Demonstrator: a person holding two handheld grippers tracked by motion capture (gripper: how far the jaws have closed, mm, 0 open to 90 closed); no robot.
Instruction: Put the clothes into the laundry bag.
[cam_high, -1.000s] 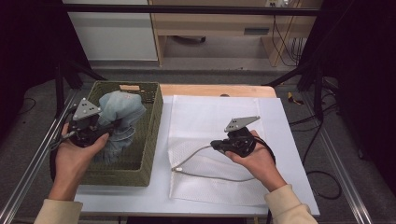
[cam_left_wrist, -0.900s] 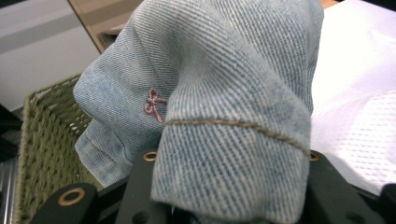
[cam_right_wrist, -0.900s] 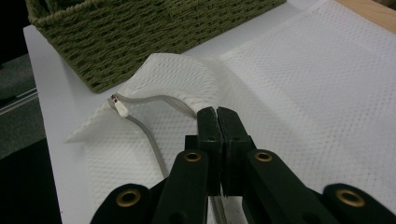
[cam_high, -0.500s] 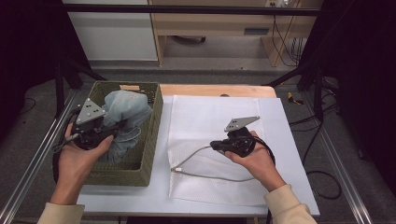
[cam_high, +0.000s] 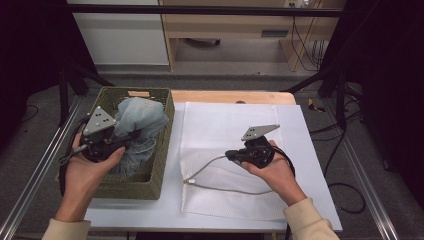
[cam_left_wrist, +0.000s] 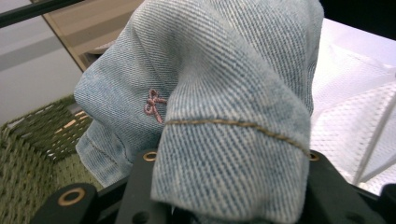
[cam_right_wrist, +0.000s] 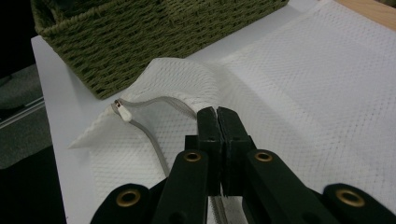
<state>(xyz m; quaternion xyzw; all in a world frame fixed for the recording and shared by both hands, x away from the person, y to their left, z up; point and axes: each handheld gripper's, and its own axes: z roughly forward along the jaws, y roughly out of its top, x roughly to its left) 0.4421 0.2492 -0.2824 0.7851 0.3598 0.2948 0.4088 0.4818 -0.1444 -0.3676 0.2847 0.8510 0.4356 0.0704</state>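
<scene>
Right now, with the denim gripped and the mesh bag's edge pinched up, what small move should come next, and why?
Probably carry the denim garment from the basket toward the mesh bag. The left gripper is shut on the denim above the basket, while the right gripper pinches the bag's zipper edge raised, leaving an opening.

White table with a basket and a mesh bag

The table (cam_high: 320, 200) has a white top and a strip of bare wood along its far edge. A green woven basket (cam_high: 160, 170) stands directly on its left part, near the left and front edges. Just to the right of it, a white mesh bag (cam_high: 225, 125) lies flat on the top, covering most of the middle, its grey zipper (cam_high: 200, 172) curving on the side nearest the basket.
</scene>
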